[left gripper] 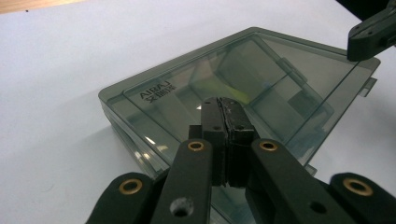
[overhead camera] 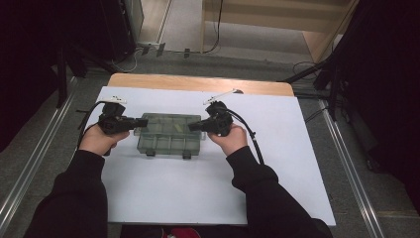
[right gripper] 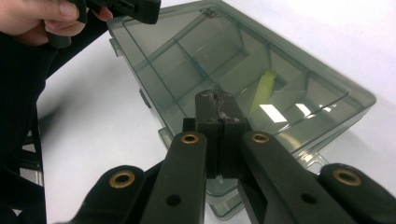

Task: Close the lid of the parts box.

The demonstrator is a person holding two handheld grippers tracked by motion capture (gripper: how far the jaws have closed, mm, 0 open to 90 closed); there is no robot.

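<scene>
Box: a smoke-grey see-through compartment box (overhead camera: 168, 134) lies flat with its lid down on the white tabletop (overhead camera: 198, 188), between the two grippers.
High view: the box's two latches face the person; both forearms in dark sleeves come in from below, one on each side of the box.
Left gripper view: raised lettering on the lid near one corner (left gripper: 156, 91); a yellowish thing shows dimly through the lid.
Right gripper view: the dividers inside are clear, and a yellow-green strip (right gripper: 265, 86) lies in one compartment; the other hand (right gripper: 39, 18) shows at the upper left.
Left gripper (overhead camera: 138, 120): jaws pressed together with nothing between them, tip over the box's left edge, pointing level towards the middle.
Right gripper (overhead camera: 192, 127): jaws likewise together and empty, tip over the box's right end, pointing inward.
Hands: each hand wraps its gripper from below and outside, wrists level.
</scene>
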